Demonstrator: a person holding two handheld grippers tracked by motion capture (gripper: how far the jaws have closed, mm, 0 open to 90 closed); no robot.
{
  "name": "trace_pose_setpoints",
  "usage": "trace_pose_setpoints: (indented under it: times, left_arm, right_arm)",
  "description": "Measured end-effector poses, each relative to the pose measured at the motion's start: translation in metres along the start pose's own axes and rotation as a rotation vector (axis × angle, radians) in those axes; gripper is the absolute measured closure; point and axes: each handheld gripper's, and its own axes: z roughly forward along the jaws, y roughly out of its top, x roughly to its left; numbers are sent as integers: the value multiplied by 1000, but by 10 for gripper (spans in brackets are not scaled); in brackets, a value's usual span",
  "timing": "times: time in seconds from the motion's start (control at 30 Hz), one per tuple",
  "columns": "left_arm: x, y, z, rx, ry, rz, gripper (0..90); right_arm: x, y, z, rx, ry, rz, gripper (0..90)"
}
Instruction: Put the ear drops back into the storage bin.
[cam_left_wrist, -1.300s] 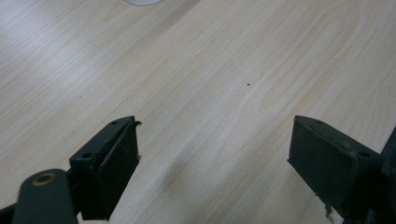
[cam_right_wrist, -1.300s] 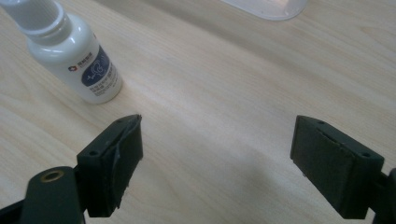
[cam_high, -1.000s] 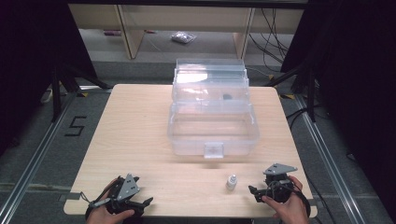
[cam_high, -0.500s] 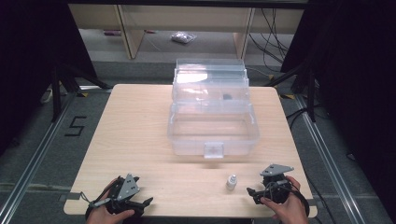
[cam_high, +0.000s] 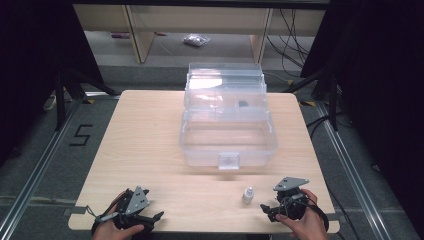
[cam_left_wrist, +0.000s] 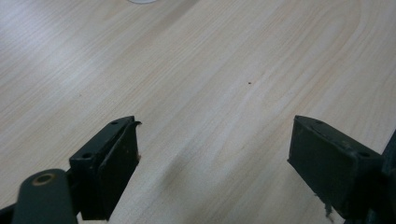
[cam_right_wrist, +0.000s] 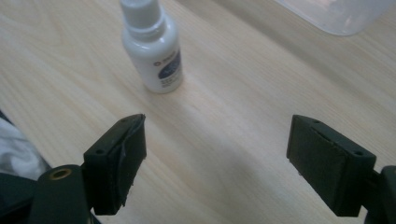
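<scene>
A small white bottle (cam_high: 248, 194) with a dark label stands upright on the wooden table (cam_high: 140, 150) near the front edge. In the right gripper view the bottle (cam_right_wrist: 154, 51) stands ahead of the jaws and left of centre, apart from them. My right gripper (cam_high: 267, 209) (cam_right_wrist: 217, 158) lies just right of the bottle. It is open, its jaws have just been closing a little, and nothing is between them. My left gripper (cam_high: 155, 217) (cam_left_wrist: 215, 158) rests open at the front left over bare wood.
A clear plastic box (cam_high: 227, 125) with its lid raised and a front latch stands mid-table, behind the bottle; its corner (cam_right_wrist: 336, 14) shows in the right gripper view. Dark frames and cables flank the table. Shelving stands beyond the far edge.
The right gripper has crept slightly left toward the bottle. The left gripper and the bottle have not moved.
</scene>
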Motion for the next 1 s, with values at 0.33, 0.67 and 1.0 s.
trace_pose_setpoints:
  times: [0.33, 0.67, 1.0]
  left_arm:
    - [1, 0, 0, 2, 4, 18, 154]
    - [1, 0, 1, 7, 4, 10, 154]
    - [1, 0, 1, 13, 10, 15, 154]
  right_arm:
    - [9, 15, 2, 32, 6, -109, 224]
    - [16, 27, 3, 77, 14, -161, 247]
    - [21, 44, 13, 138, 27, -226, 290]
